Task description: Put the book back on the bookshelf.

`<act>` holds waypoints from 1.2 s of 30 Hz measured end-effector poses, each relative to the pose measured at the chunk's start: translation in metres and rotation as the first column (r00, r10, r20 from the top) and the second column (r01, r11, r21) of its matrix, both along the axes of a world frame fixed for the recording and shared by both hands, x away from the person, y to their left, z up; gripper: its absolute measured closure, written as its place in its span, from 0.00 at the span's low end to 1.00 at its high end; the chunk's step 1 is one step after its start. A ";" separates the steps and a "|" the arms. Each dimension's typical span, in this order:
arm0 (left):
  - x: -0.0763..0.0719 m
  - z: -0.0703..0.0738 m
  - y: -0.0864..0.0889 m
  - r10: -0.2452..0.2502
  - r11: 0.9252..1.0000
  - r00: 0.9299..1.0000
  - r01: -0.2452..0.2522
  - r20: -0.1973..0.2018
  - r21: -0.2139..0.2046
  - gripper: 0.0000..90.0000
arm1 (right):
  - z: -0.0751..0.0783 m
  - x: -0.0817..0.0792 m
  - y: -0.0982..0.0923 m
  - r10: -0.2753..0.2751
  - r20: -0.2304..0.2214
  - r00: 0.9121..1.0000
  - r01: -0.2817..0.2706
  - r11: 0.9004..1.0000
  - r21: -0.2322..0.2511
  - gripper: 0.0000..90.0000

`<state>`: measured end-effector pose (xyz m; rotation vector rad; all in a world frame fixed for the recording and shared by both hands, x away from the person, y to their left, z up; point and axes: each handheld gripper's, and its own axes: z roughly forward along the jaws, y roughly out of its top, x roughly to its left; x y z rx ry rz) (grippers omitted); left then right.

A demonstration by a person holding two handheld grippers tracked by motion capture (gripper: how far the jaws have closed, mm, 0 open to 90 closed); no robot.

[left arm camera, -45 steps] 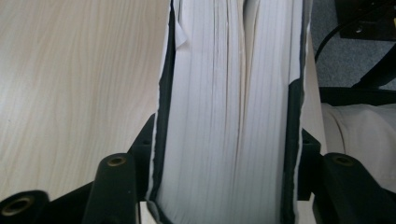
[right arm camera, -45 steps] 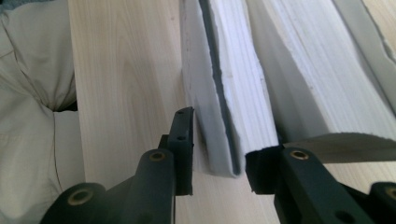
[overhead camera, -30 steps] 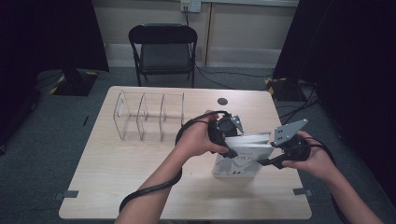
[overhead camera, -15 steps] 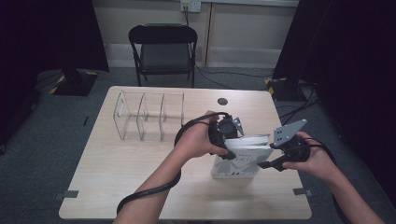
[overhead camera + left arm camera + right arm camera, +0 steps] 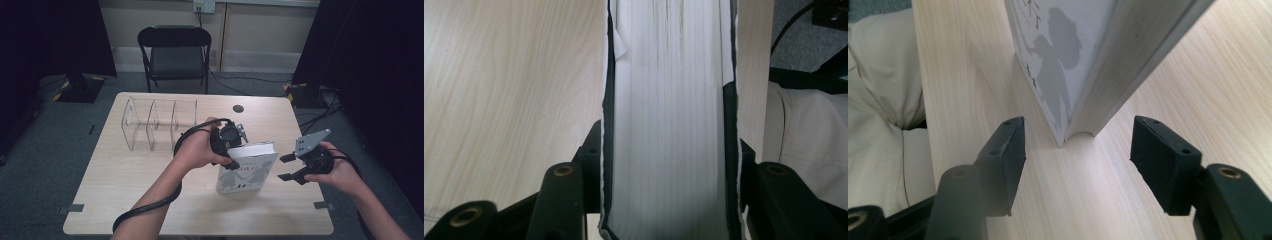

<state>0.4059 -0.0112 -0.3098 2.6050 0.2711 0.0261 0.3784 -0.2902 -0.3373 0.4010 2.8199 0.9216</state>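
Left gripper (image 5: 231, 150) clamped on the book (image 5: 247, 170), upright on the table (image 5: 150, 200). Right gripper (image 5: 289, 167) jaws apart, just been opening, off the book's corner.

I see print on book (image 5: 247, 172) cover, beside grey silhouette figures, but too small and blurred; I read no word, number or sign anywhere.

My left hand (image 5: 197, 149) covering most of left gripper (image 5: 231, 150); book (image 5: 246, 170) cover text too small for reading.
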 end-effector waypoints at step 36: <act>0.004 -0.015 -0.017 0.012 0.998 0.998 -0.008 -0.055 0.069 0.51 | -0.065 -0.003 -0.019 -0.115 -0.055 0.992 0.119 0.990 0.070 0.39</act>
